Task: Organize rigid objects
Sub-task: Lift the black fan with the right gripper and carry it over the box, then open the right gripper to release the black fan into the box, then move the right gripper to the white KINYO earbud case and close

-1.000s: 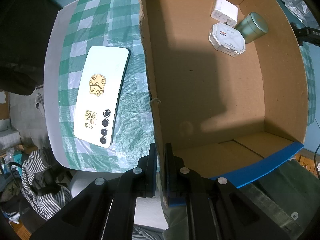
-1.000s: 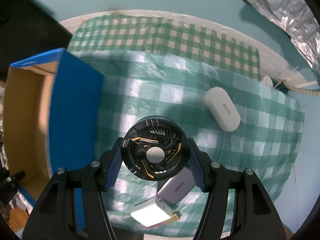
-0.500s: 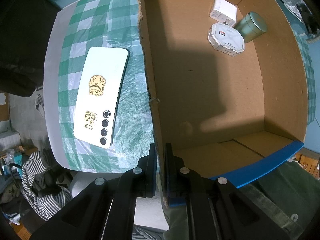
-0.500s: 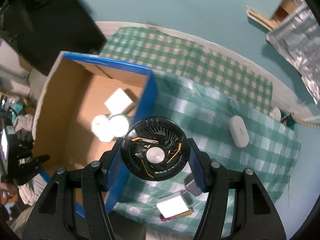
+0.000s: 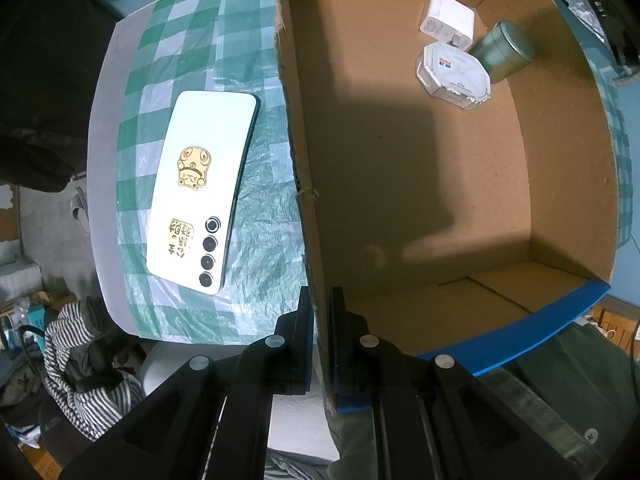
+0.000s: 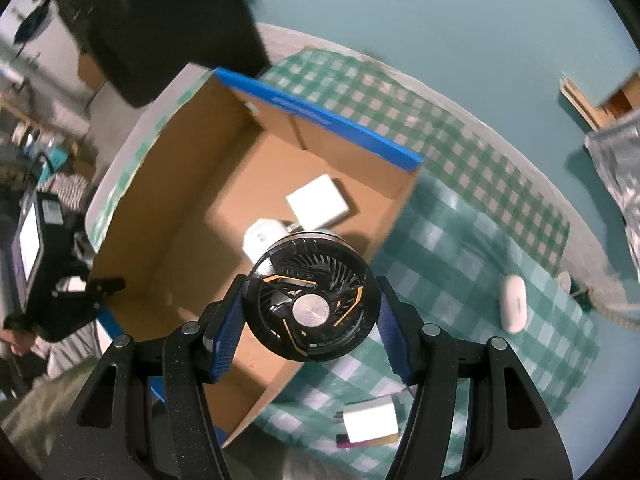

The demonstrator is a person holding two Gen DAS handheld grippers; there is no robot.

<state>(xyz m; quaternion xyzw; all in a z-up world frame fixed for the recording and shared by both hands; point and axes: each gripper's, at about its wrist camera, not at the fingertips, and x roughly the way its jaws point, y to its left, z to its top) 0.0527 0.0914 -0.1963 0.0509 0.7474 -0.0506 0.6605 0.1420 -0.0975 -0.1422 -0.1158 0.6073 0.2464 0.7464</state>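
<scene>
We hold the round black fan (image 6: 311, 307) clamped between the blue pads of the right gripper (image 6: 311, 312), gripped across its rim with its face toward the camera, and it hangs above the near right part of the cardboard box (image 6: 192, 216). The left gripper (image 5: 319, 336) is clenched on the box's torn side wall, one finger outside and one inside, which pins the box to the table (image 5: 105, 184). The step in hand, as we judge it, is lowering the fan into the box. To do it well, we centre the fan over bare floor before descending, keep it level, and release only once it rests or sits just above the cardboard. Three items already occupy one corner: a white charger (image 5: 447, 16), a white octagonal case (image 5: 454, 70) and a green tin (image 5: 506, 50), all touching or just beside one another. The rest of the floor toward the left gripper is open, so that is the better landing zone. The blue-edged wall (image 6: 320, 116) and the plain right wall stand tall; we clear their rims before moving down. Outside, a phone (image 5: 200, 188) lies beside the left wall, while a white oval case (image 6: 513, 304) and a small white block (image 6: 370, 424) wait on the checked cloth (image 6: 472, 240).
</scene>
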